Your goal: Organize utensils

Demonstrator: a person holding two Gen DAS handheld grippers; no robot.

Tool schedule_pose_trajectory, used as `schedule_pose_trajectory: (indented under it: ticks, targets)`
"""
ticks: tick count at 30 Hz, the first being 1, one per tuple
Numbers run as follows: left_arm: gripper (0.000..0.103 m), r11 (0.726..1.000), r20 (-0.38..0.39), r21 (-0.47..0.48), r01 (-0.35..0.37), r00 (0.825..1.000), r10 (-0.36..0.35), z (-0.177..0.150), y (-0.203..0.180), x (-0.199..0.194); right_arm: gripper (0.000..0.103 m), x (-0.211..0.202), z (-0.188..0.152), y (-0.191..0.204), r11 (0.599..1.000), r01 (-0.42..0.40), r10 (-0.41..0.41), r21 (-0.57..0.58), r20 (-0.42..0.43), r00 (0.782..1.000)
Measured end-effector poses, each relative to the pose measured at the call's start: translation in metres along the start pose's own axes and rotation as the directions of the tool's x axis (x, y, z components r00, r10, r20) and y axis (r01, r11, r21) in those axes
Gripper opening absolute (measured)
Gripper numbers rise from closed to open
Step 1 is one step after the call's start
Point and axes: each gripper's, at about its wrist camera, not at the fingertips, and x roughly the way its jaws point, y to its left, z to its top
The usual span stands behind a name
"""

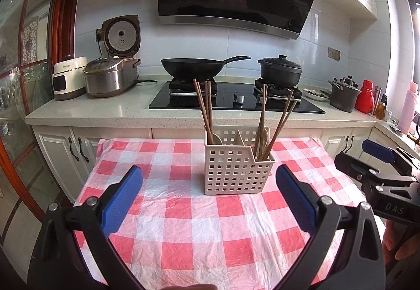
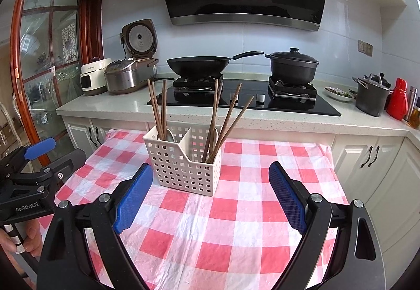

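Your left gripper (image 1: 208, 180) hangs low over the near part of the tabletop (image 1: 183, 237), its blue fingers (image 1: 123, 198) spread wide with nothing between them; your right gripper (image 2: 211, 182) is held the same way, fingers (image 2: 287, 194) wide apart and empty. Both are pulled back from the utensil caddy (image 1: 233, 172), which leaves each camera a full look at it and keeps the fingers clear of the tall sticks.

The caddy stands upright on the checked cloth (image 2: 236, 224), towards the far half of the tabletop, with a divider splitting it into two compartments. In the left compartment a bundle of chopsticks (image 1: 204, 109) leans against the back wall, and the pale bowl of a spoon (image 1: 217, 138) shows just beside them. In the right compartment more chopsticks (image 1: 278, 122) fan outward because they rest on the compartment's rim, and a second spoon (image 1: 265, 132) sits behind them. So each side holds both sticks and a spoon; no utensil lies loose on the cloth in either view.

That layout fits two readings: a mixed caddy whose sticks and spoons are yet to be sorted by kind, or a job already closed with everything gathered off the cloth into the holder. The pictures do not settle which.

If you do reach in, judge the sticks as light and slippery: a pinch high on the shaft would tip them, and the caddy itself looks light enough to slide on the plastic cloth
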Motion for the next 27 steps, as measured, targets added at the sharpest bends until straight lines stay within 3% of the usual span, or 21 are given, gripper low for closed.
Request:
schedule_pose_trajectory:
  ticks: [27]
  targets:
    - [0.098, 1.0, -0.007, -0.001, -0.009, 1.0, 0.009, -0.0022, 0.0002, 0.0008, 0.085, 0.0022, -0.0016, -0.0029, 1.0, 0.006, -0.006, -0.001, -0.008, 1.0]
